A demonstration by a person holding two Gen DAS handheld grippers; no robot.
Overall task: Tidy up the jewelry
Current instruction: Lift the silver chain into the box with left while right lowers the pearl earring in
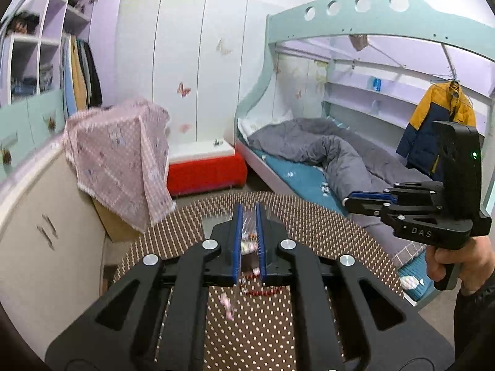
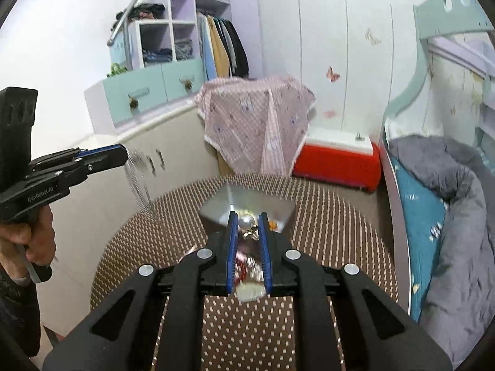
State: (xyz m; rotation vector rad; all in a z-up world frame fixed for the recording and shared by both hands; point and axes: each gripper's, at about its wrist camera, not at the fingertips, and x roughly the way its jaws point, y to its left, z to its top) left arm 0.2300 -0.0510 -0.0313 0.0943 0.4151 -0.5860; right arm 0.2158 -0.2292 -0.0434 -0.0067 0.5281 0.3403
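Jewelry is in both grippers, lifted above the round table (image 1: 324, 225) with its brown cloth dotted in pale spots. The left gripper (image 1: 249, 216) has its blue-padded jaws drawn nearly together on a clear crinkly plastic bag (image 1: 247, 235) holding small pink and white pieces; the bag hangs down between the pads and looks pinched, though blur makes its contents hard to read. Below it on the cloth lie a short red beaded string (image 1: 263, 292) and a small pink trinket (image 1: 227, 304), apart from each other.

The right gripper (image 2: 247, 221) is closed narrowly on a gold-toned ornament with a large white pearl (image 2: 246, 225), the pearl sitting between the fingertips; red and silvery bits show lower between the pads, too smeared to name. Just beyond its tips a shiny silver metal tray (image 2: 247, 201) rests on the table with small items inside.

In the left wrist view a hand (image 1: 448, 262) grips the handle of the right gripper at the right edge. Behind stand a pink patterned cloth draped over a box (image 1: 117, 160), a red and white storage chest (image 1: 204, 167) and a pale green bunk bed (image 1: 355, 18) with a grey quilt (image 1: 324, 151).
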